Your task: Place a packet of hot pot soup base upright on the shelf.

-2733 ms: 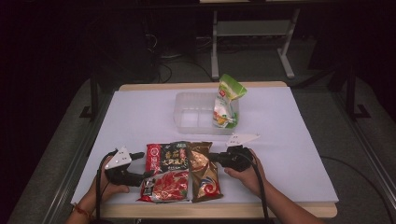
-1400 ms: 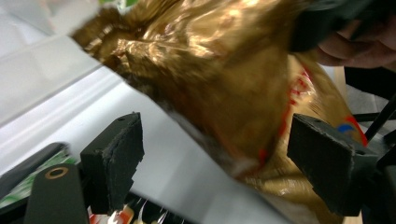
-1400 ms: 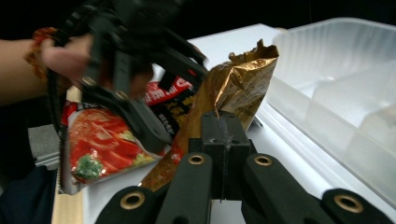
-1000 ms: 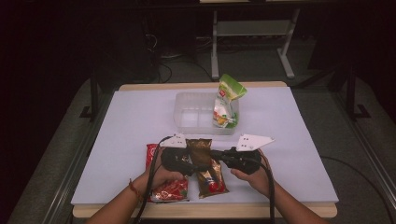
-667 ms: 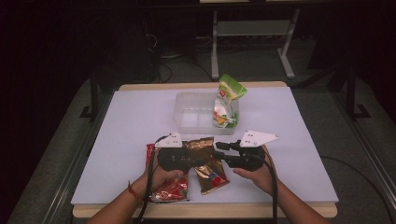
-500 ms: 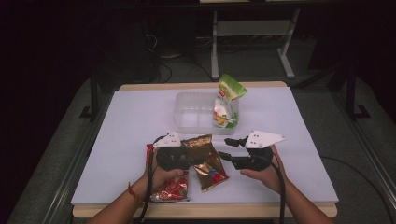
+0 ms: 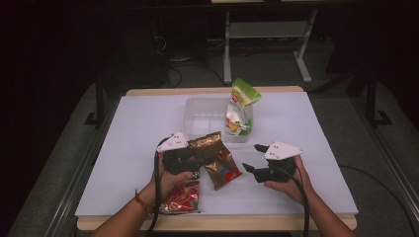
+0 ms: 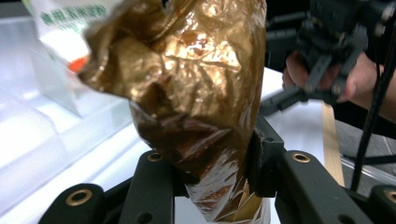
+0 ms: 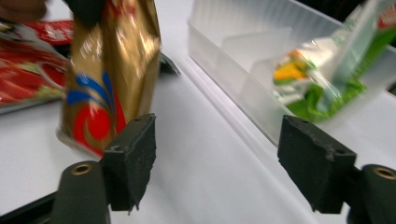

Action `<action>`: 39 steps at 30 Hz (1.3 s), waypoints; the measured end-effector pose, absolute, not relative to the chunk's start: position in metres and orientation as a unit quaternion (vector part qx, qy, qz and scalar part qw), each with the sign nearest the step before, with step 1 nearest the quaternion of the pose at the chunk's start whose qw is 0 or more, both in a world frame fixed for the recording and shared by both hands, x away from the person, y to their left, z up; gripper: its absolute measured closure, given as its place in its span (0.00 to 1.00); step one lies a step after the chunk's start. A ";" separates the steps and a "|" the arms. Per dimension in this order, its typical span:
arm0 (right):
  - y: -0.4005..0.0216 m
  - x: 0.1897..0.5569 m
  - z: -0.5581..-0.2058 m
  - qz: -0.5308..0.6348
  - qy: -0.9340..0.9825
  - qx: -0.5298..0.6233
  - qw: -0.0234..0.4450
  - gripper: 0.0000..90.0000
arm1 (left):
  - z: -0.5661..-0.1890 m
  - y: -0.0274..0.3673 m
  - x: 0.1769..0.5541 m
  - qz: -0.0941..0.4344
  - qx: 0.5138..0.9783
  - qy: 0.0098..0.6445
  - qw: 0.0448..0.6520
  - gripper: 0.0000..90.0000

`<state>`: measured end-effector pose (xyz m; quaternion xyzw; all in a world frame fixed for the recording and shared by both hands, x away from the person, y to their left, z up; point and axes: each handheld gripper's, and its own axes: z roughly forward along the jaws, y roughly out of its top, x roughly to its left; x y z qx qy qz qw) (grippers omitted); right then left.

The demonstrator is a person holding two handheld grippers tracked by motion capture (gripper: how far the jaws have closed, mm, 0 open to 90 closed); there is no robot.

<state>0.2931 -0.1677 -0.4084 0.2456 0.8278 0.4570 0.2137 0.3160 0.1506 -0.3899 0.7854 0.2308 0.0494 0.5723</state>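
Gold pouch [image 7: 216,159]: lifted clear of the surface [image 7: 138,128], hanging near the bin [image 7: 197,116]; a second ago both your grippers met on it.
Left gripper [image 7: 185,157]: your jaws are clamped on the pouch's end.
Right gripper [image 7: 253,160]: you've drawn it back; jaws wide apart, holding nothing.
Red packet [image 7: 182,198]: lying flat by your left wrist.
Meaning: handover looks finished; binning probably follows.

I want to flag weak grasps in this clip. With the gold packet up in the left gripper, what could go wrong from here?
The left gripper pinches the gold packet only by one crumpled end, so the slick foil may slip out. The packet hangs free and could swing against the clear bin. The right gripper is open, giving no support.
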 end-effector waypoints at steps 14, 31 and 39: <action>-0.192 0.285 -0.415 0.451 0.809 0.305 0.221 0.27 | -0.370 0.159 0.332 0.105 0.777 0.284 0.551 0.75; -0.199 0.279 -0.424 0.453 0.808 0.305 0.223 0.25 | -0.335 0.158 0.364 0.192 0.767 0.306 0.529 0.75; -0.197 0.280 -0.427 0.446 0.812 0.305 0.223 0.25 | -0.332 0.148 0.391 0.221 0.758 0.343 0.509 0.75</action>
